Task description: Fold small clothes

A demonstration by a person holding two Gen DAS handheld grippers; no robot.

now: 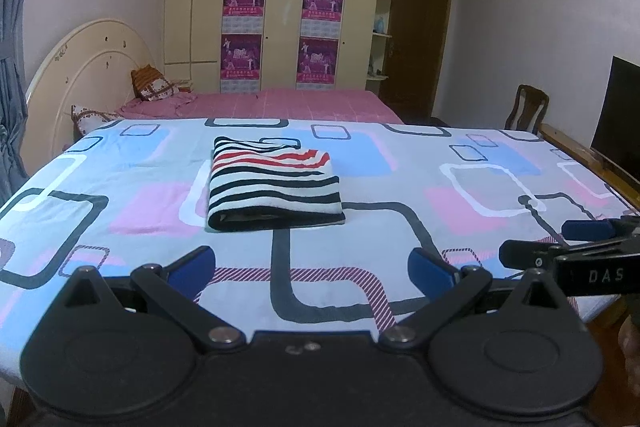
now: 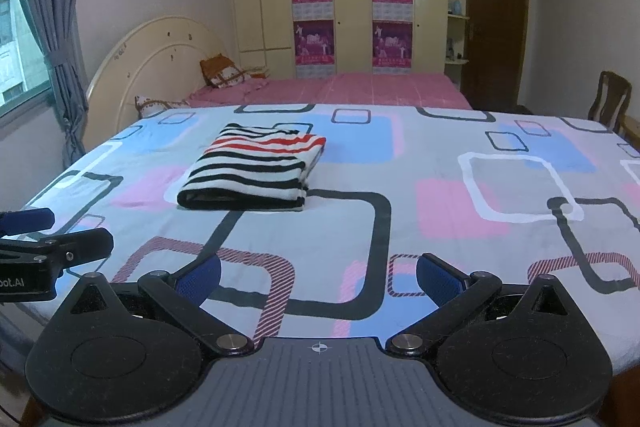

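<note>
My left gripper [image 1: 312, 269] hangs just over the near edge of the bed, its blue pads [image 1: 192, 267] spread wide with nothing between them. From its own camera the striped garment [image 1: 272, 185] lies almost straight ahead, a little left of the midline, well apart from the fingertips, with a stretch of bare patterned sheet [image 1: 400, 227] between us.

The garment sits on the left half of the bed, about midway between the near edge and the far edge. It looks already folded into a thick, neat rectangle: black and white stripes toward me, red ones toward the far side, and a dark rolled fold facing the near edge. The stripes run across my view, left to right, while the block itself reaches a little further away from me than it spreads sideways, though the fisheye makes that hard to judge.

My right gripper [image 2: 318, 277] hovers beside the left one over the same near edge, its blue pads [image 2: 438, 277] likewise parted and empty. From its camera the garment [image 2: 252, 169] lies ahead and clearly off to the left, so I judge the left hand the nearer and better lined up.

If I read it right, the folding is done or nearly so; any last touch would mean reaching forward with the left and meeting the near fold square on.
</note>
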